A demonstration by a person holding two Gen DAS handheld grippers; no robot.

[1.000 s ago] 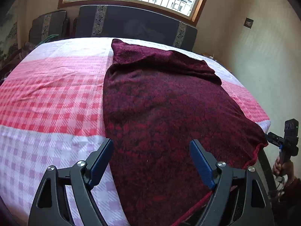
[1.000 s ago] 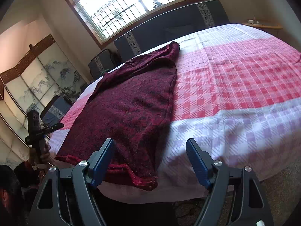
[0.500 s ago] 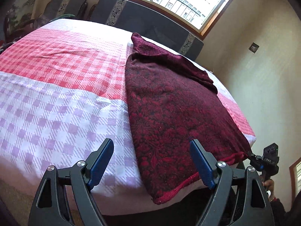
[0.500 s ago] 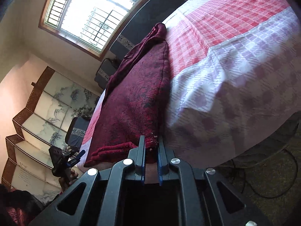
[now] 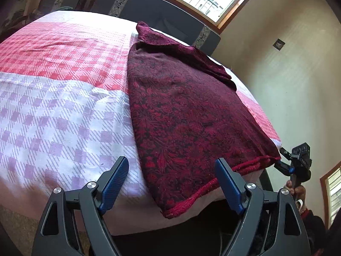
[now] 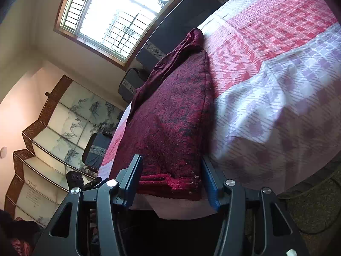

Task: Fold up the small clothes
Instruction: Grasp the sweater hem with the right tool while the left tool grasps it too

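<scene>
A dark red patterned garment lies flat on the bed, its hem at the near edge and its folded sleeves at the far end. My left gripper is open just in front of the hem's left corner, not touching it. My right gripper is open, its fingers astride the hem's right corner; the garment runs away from it. The right gripper also shows in the left wrist view, at the hem's right end.
The bed has a pink, red and lilac checked cover. Dark padded chairs stand under a window behind it. A painted folding screen stands to the left. Carpeted floor lies below the bed edge.
My right gripper, shut on the hem corner half a second ago, now stands open around it. My left gripper has drawn back and lower, to the bed's near edge.
</scene>
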